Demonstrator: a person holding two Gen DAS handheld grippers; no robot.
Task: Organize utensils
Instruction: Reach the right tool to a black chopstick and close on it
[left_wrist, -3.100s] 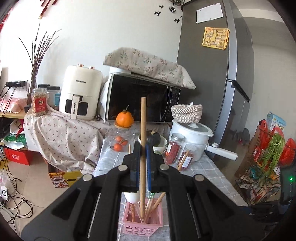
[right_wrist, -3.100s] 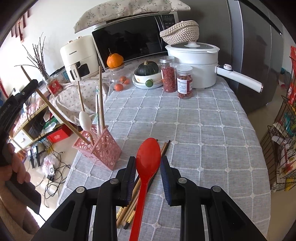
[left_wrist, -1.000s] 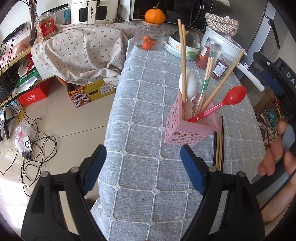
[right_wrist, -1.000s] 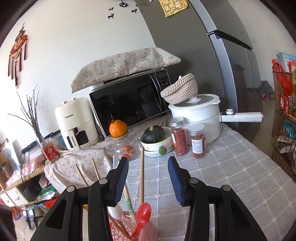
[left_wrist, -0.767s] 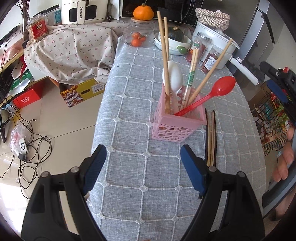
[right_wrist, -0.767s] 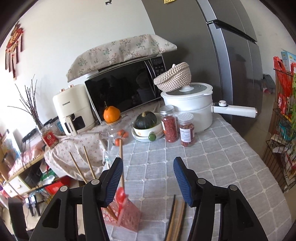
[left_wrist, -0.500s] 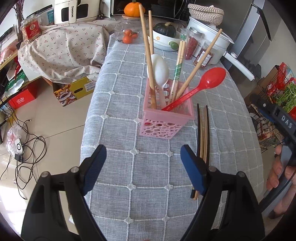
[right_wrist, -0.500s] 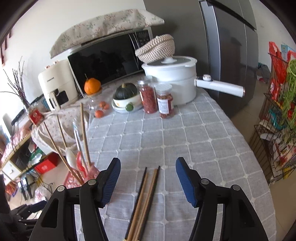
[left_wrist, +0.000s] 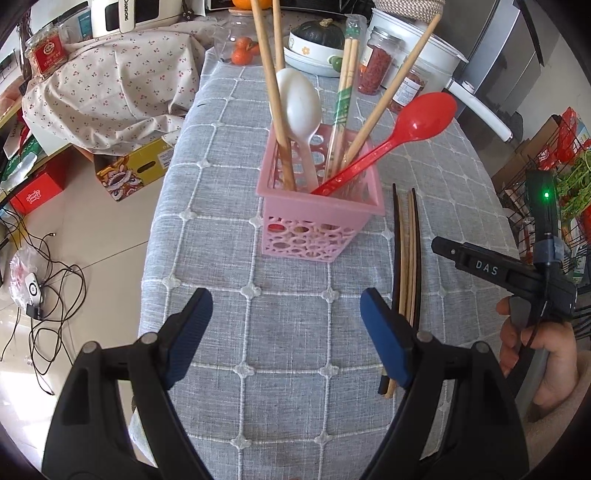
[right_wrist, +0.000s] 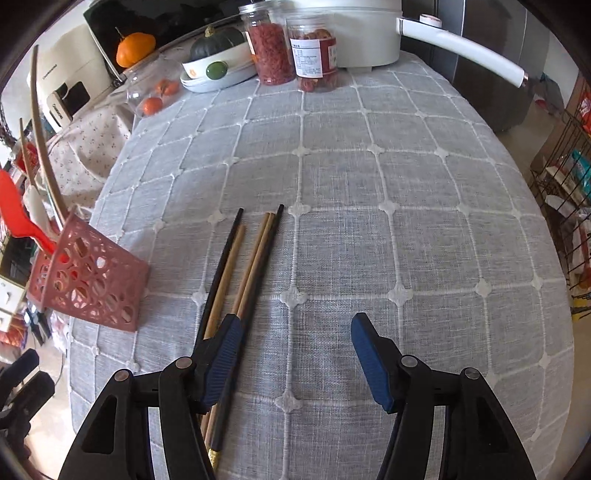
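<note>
A pink perforated basket stands on the grey checked tablecloth and holds a red spoon, a white spoon and several chopsticks. Loose black and wooden chopsticks lie on the cloth right of the basket. My left gripper is open and empty, above the cloth in front of the basket. My right gripper is open and empty just above the cloth; its left finger is over the near ends of the loose chopsticks. The basket shows at the left of the right wrist view.
At the table's far end stand a white pot with a long handle, two jars, a bowl with a green squash and a glass jar of small oranges. Floral cloth, boxes and cables are left of the table.
The red spoon went from my right gripper into the basket. Both grippers opened. My left gripper drew back to the basket's front; my right gripper dropped down over the loose chopsticks.
</note>
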